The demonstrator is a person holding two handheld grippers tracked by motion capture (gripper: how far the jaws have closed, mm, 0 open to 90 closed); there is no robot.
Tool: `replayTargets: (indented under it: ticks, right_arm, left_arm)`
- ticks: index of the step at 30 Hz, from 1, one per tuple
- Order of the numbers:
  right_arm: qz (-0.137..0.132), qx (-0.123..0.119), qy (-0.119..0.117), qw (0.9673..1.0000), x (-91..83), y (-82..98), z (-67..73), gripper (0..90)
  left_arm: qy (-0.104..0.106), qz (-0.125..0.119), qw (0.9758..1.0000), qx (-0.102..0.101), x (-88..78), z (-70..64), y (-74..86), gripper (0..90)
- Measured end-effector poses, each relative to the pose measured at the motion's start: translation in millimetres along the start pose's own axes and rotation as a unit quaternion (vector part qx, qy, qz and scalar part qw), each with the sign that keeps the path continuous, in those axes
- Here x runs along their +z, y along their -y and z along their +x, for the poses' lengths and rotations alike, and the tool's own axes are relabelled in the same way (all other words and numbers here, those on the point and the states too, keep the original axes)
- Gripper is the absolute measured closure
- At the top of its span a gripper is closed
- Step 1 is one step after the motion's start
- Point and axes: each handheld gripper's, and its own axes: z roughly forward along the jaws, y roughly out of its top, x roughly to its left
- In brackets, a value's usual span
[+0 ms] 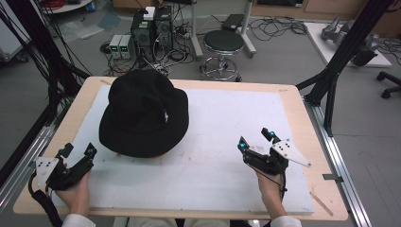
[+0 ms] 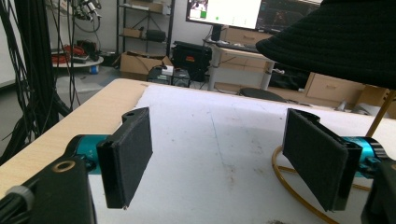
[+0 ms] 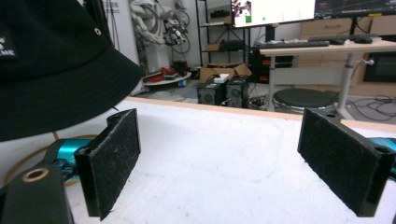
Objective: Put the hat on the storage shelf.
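You held both grippers wide and empty — left gripper [image 1: 78, 152] just beside the black hat [image 1: 143, 113] perched on its gold stand [image 2: 299, 198], right gripper [image 1: 257, 139] well apart — framing the brim, I'd judge.

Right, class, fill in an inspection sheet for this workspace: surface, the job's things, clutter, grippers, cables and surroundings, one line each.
Surface: wooden table covered by a white mat with faint scuff marks.
Job's things: black hat at the mat's far left, raised on a thin gold wire stand.
Clutter: nothing seen on the mat.
Grippers: left gripper open, at the near left edge beside the hat; right gripper open, at the near right; both empty.
Cables: a cable trails from the left gripper; floor cables beyond the table.
Surroundings: stool, computer boxes, black frame posts.
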Motion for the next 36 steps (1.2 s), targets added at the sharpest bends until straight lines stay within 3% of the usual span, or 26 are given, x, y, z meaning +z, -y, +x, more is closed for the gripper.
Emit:
replayTargets:
  ticks: [7,11,15,28,36]
  right_arm:
    - [-0.005,-0.002,0.026,0.9996,-11.0,14.7,-6.1,12.2]
    - [-0.013,-0.018,0.043,0.9988,-17.4,24.0,-8.3,12.2]
    - [-0.005,-0.015,0.054,0.9984,-21.2,31.6,-13.3,12.2]
    - [-0.014,-0.001,0.109,0.9939,-28.6,32.9,-33.3,12.2]
    - [-0.009,0.001,0.121,0.9926,-28.4,37.0,-35.5,12.2]
  left_arm:
    - [0.004,0.007,1.0000,-0.003,1.3,0.5,1.2,24.5]
    - [0.005,0.007,1.0000,-0.002,1.2,-0.5,1.5,24.5]
    - [0.004,0.006,1.0000,-0.002,0.8,-1.3,1.3,24.5]
    - [0.006,0.006,0.9999,-0.009,1.8,-0.9,1.8,24.5]
    - [0.009,0.011,0.9998,-0.015,3.2,-0.7,3.0,24.6]
